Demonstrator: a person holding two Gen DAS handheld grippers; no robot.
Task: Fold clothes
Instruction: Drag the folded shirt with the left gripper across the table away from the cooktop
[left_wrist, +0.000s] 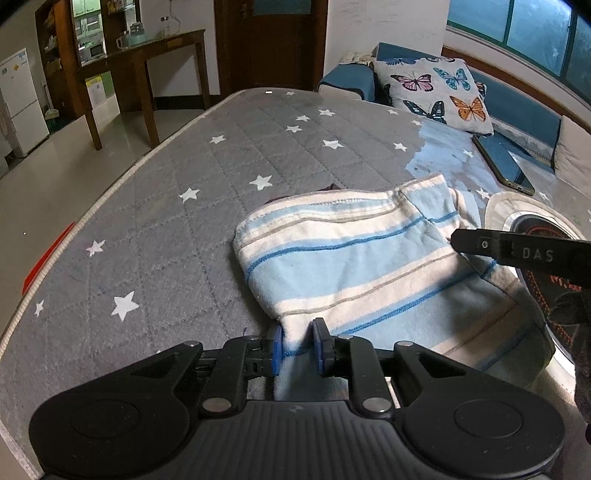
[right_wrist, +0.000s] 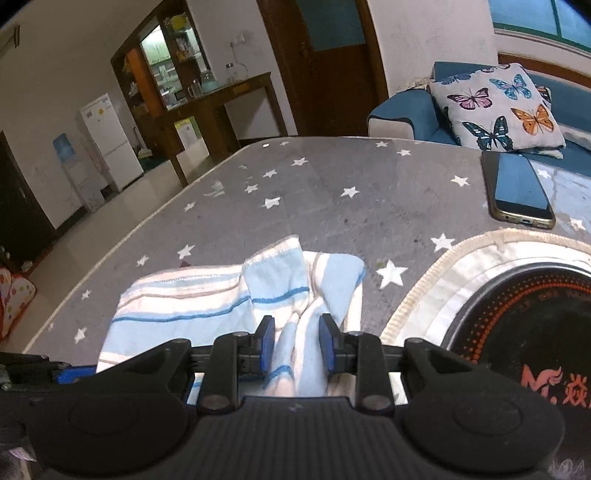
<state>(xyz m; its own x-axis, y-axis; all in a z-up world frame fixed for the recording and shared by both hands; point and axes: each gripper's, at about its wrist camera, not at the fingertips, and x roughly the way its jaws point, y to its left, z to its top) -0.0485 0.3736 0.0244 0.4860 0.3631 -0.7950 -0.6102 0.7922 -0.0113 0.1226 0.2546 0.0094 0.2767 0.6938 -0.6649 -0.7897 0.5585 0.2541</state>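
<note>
A light-blue and white striped garment (left_wrist: 351, 266) lies partly folded on the grey star-patterned cover (left_wrist: 184, 184). My left gripper (left_wrist: 297, 345) straddles its near corner; the blue pads stand a little apart from the cloth and do not pinch it. In the right wrist view the same garment (right_wrist: 184, 302) has a bunched ridge rising between the pads of my right gripper (right_wrist: 297, 339), which is shut on it. A folded flap (right_wrist: 280, 277) lies just ahead of those pads. The right gripper's black finger (left_wrist: 517, 251) shows at the right edge of the left wrist view.
A black round appliance on a cream mat (right_wrist: 517, 314) sits close to the right of the garment. A phone (right_wrist: 521, 188) lies beyond it. A butterfly pillow (left_wrist: 439, 92) rests on a blue sofa at the far side. The cover's left edge (left_wrist: 122, 177) drops to the floor.
</note>
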